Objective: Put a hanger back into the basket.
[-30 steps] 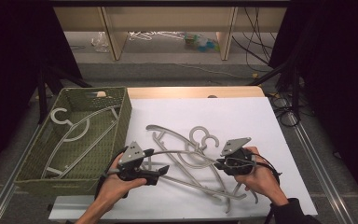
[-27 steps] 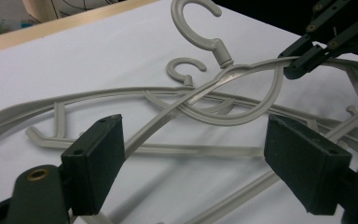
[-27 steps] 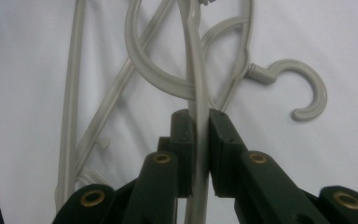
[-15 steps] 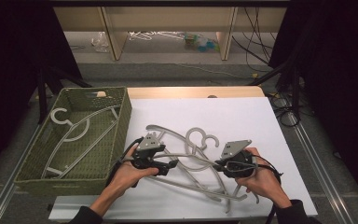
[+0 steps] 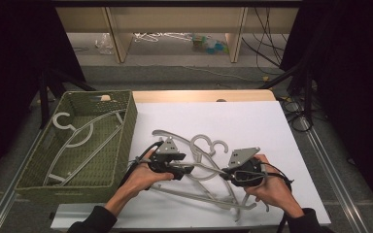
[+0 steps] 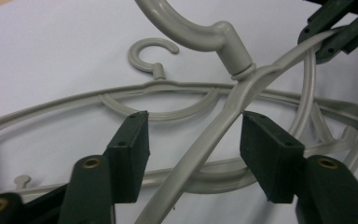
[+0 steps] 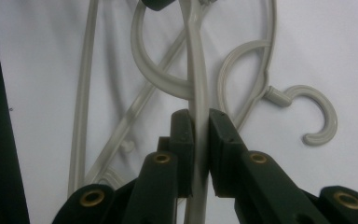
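Several grey plastic hangers lie tangled on the white table. My right gripper is shut on one arm of the top hanger, which is lifted a little. My left gripper straddles the same hanger's arm just below its hook neck. Its jaws have just been closing and still stand apart. The arm runs between the pads, close to the right-hand one and well off the left-hand one. A second hanger's hook lies flat on the table behind.
A green woven basket stands at the table's left with grey hangers lying in it. A wooden strip borders the table's far edge. Shelving with clutter stands on the floor beyond.
My left gripper has moved right, away from the basket, onto the hanger pile, and its jaws have narrowed around the raised hanger arm. The right gripper has kept still, holding the hanger.
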Demonstrator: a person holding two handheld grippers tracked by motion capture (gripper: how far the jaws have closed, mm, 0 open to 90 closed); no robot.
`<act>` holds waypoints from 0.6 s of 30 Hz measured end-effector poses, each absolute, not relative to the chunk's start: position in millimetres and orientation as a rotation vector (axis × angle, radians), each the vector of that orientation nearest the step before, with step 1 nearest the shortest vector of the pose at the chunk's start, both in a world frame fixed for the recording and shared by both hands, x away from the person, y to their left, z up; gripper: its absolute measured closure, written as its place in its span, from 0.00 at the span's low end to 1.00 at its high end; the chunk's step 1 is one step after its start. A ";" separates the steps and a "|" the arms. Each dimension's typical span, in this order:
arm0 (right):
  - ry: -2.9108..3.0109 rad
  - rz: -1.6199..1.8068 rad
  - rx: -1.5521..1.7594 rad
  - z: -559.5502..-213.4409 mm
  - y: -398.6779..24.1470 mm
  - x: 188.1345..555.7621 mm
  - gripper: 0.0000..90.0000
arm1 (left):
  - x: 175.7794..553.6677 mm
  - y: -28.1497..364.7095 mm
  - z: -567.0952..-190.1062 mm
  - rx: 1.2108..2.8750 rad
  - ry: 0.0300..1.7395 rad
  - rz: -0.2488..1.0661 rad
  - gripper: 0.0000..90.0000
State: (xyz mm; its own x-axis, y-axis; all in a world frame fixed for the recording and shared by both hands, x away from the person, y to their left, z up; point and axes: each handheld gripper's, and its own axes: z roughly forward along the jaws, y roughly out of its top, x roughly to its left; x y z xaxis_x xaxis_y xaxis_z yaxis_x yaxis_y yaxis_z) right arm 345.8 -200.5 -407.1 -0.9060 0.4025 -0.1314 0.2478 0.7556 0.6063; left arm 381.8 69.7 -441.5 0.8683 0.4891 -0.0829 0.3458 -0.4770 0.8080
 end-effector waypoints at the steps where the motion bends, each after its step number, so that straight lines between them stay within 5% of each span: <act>1: 2.701 0.885 0.509 -407.3 -200.1 345.2 0.91 | 381.8 68.5 -442.1 2.122 0.604 0.191 0.53; 10: 2.698 0.880 0.498 -408.9 -199.8 346.4 0.89 | 373.9 65.0 -434.2 2.225 0.437 0.263 0.75; 18: 2.602 0.877 0.562 -408.1 -202.1 348.8 0.66 | 359.7 59.0 -428.3 2.256 0.369 0.233 0.89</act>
State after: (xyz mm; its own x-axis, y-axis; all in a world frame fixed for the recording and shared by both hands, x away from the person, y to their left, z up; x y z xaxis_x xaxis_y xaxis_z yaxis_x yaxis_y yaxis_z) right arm 348.8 -202.1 -408.1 -0.8651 0.4656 -0.1866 0.2576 0.7317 0.6311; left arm 359.7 59.0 -428.3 0.9400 0.3380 0.0454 0.1867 -0.6215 0.7608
